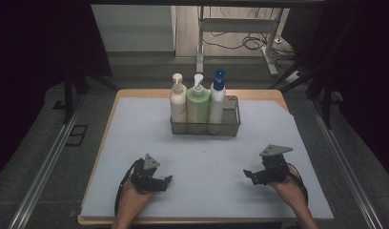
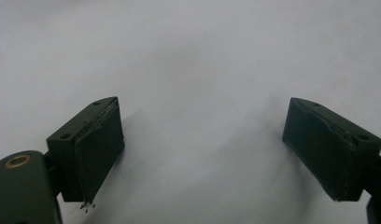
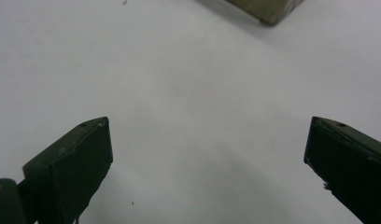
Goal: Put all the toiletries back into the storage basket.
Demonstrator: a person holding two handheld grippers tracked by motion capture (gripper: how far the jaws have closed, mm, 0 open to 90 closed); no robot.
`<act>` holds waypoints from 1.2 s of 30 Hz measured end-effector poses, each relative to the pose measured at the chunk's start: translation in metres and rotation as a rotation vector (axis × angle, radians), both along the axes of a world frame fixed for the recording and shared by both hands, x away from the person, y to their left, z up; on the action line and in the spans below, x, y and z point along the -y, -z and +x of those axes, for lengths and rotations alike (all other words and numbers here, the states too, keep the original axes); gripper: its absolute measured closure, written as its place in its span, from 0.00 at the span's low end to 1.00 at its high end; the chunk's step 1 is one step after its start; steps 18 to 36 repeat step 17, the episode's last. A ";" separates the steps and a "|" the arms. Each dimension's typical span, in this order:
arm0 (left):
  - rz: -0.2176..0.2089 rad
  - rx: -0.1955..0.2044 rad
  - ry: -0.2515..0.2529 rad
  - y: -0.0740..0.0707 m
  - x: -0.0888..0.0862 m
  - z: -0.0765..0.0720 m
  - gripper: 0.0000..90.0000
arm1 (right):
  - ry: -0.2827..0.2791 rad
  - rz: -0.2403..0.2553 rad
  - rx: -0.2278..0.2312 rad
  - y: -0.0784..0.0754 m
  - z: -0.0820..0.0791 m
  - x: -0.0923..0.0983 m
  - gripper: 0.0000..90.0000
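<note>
I have the left gripper [image 1: 165, 182] low over the white mat [image 1: 135, 143], jaws spread wide with nothing between them. My right gripper [image 1: 249, 174] is likewise wide apart and empty. The wire basket [image 1: 229, 125] with 3 pump bottles [image 1: 198, 102] sits well ahead of both sets of fingertips, between them.

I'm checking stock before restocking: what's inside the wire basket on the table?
The wire basket holds three upright pump bottles: cream, green and white with a blue pump. Its right end looks vacant; the bottles' bases are partly screened.
</note>
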State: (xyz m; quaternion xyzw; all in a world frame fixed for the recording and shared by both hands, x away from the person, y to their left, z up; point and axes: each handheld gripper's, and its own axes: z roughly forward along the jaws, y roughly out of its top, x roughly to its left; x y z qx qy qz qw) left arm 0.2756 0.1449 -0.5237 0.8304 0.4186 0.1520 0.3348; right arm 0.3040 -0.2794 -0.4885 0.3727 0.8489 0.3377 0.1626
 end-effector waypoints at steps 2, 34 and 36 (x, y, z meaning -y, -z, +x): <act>0.001 0.000 0.000 0.000 0.000 0.000 0.14 | 0.006 -0.004 -0.013 0.007 -0.002 0.002 0.01; 0.001 -0.001 0.001 0.000 0.000 0.000 0.14 | 0.014 0.012 -0.017 0.033 -0.006 0.006 0.00; 0.001 -0.001 0.001 0.000 0.000 0.000 0.14 | 0.014 0.012 -0.017 0.033 -0.006 0.006 0.00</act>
